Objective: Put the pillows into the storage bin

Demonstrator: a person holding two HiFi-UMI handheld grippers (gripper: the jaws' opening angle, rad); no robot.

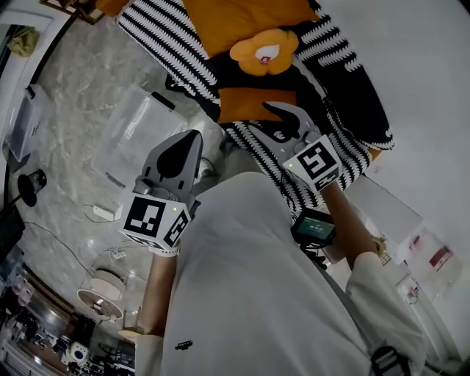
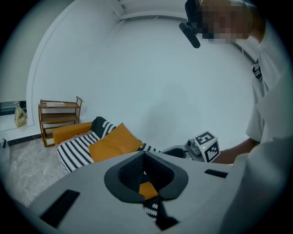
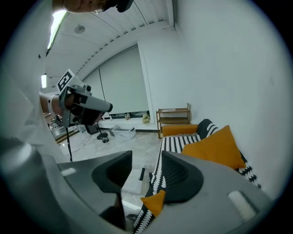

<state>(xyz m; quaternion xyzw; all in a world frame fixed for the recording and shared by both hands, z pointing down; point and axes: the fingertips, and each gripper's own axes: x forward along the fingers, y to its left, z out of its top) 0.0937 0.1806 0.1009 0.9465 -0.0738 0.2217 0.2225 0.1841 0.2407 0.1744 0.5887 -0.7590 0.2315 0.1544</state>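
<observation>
Nearest, the left gripper has its jaws pressed together with nothing clamped between them. The right gripper stands with its jaws apart and empty. In the head view both reach forward from the person's white shirt, the left gripper over the marble floor and the right gripper over the edge of the striped sofa.

Just under the right gripper lies the near orange pillow, flat on the sofa seat, its long side running along the seat's front edge. The orange corner low in the right gripper view is probably this same pillow, though little of it shows.

On the floor beside the sofa sits the clear storage bin, open side up and holding no pillow. The right gripper view shows it through the gap of the jaws.

Beyond the near pillow a flower-shaped cushion lies face up. Behind it the large orange pillow leans against the sofa back. In the right gripper view it stands tilted with one corner pointing up, and likewise in the left gripper view.

At the sofa's far end an orange bolster lies across the sofa's width. Farthest off, a wooden shelf stands by the wall.
</observation>
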